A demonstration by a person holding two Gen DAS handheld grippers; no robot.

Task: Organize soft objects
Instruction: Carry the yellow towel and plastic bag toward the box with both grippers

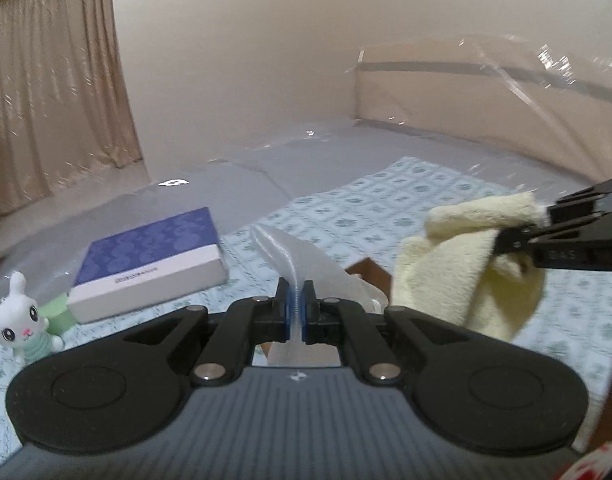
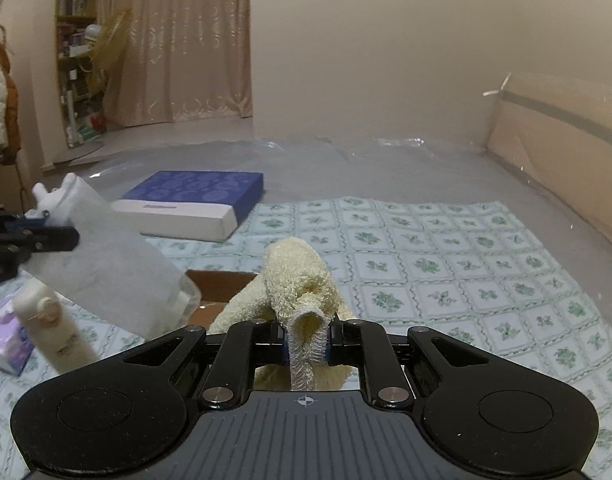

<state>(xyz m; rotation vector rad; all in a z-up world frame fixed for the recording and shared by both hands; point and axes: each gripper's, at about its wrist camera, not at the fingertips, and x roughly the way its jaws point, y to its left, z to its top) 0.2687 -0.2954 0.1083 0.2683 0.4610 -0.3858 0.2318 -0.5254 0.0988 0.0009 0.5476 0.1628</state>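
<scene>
While both held above the bed, L claw is clamped on white cloth; R claw clamped on yellow towel, blue box nearby.

Right gripper: jaws clamped on hemmed edge of a cream terry towel, which bunches up beyond them. Left gripper enters at left, pinching a white translucent bag. Brown cardboard box just behind both. Near left, a white bottle and tissue pack. Far left, blue-and-white box on the floral bedsheet.
</scene>
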